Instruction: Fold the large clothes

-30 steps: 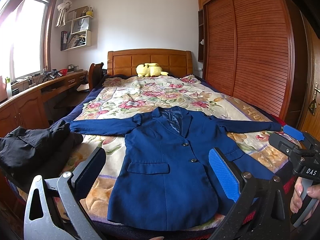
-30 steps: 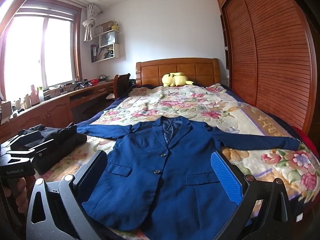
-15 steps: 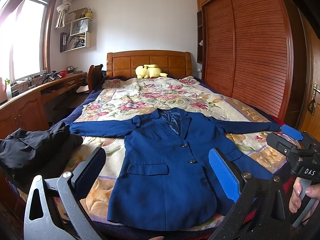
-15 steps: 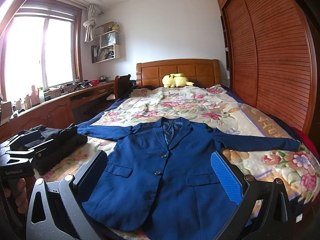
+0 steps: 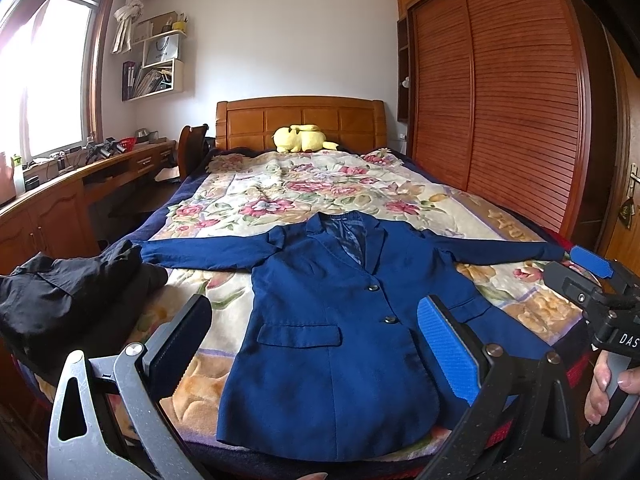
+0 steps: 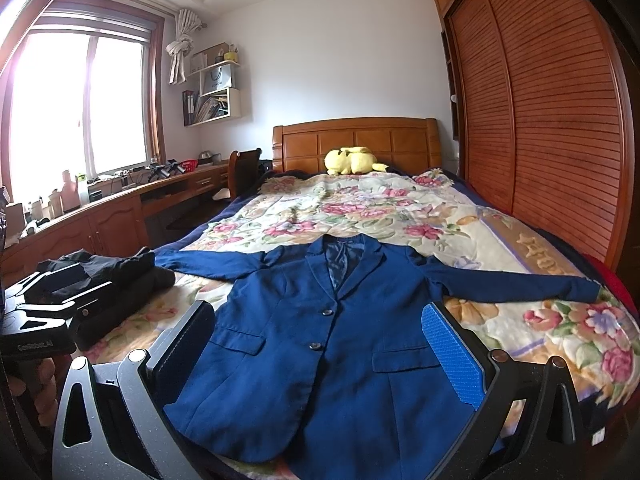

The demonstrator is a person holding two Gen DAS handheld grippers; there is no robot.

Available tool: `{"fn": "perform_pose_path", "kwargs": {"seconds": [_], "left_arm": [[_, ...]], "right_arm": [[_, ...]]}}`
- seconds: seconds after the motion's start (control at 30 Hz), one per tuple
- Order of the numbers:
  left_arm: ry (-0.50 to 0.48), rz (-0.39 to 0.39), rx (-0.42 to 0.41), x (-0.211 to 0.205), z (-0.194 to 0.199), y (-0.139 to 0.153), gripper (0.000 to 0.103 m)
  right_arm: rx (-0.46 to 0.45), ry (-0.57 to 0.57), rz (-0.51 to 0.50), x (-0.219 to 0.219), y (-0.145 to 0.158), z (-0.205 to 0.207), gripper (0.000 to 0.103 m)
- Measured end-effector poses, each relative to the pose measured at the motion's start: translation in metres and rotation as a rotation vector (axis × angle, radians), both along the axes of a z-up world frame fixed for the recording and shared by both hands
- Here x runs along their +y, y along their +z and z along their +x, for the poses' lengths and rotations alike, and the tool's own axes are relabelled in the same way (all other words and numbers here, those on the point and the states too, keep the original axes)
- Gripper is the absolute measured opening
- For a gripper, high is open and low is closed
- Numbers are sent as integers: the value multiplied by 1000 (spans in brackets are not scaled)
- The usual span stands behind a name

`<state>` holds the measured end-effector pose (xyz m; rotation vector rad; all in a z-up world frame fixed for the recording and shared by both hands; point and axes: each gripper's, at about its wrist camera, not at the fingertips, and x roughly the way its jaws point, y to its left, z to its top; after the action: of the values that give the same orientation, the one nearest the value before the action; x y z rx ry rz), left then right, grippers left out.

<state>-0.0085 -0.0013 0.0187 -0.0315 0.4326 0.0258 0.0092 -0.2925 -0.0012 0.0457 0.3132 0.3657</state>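
A dark blue suit jacket (image 5: 332, 320) lies flat and face up on the flowered bedspread, buttoned, both sleeves spread out to the sides; it also shows in the right wrist view (image 6: 324, 344). My left gripper (image 5: 316, 348) is open and empty, held above the jacket's lower hem. My right gripper (image 6: 320, 352) is open and empty, also above the lower front of the jacket. Each gripper shows at the other view's edge, the right gripper (image 5: 592, 280) and the left gripper (image 6: 52, 300).
A pile of black clothes (image 5: 68, 296) lies at the bed's left edge. A yellow plush toy (image 5: 302, 138) sits by the wooden headboard. A wooden desk (image 5: 60, 196) runs along the left wall, a louvred wardrobe (image 5: 500, 100) along the right.
Both grippers have tilted slightly, so the jacket sits a little lower in view. The jacket and the jaws have not changed.
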Motion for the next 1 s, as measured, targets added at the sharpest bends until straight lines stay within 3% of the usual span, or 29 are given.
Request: {"fn": "perform_pose_path", "kwargs": {"seconds": [0.53, 1.0], "left_arm": [[15, -4, 43, 9, 16, -34, 103], [73, 1, 114, 40, 45, -71, 103]], "right_arm": [[48, 13, -11, 3, -11, 14, 103], [121, 87, -25, 24, -35, 66, 103]]}}
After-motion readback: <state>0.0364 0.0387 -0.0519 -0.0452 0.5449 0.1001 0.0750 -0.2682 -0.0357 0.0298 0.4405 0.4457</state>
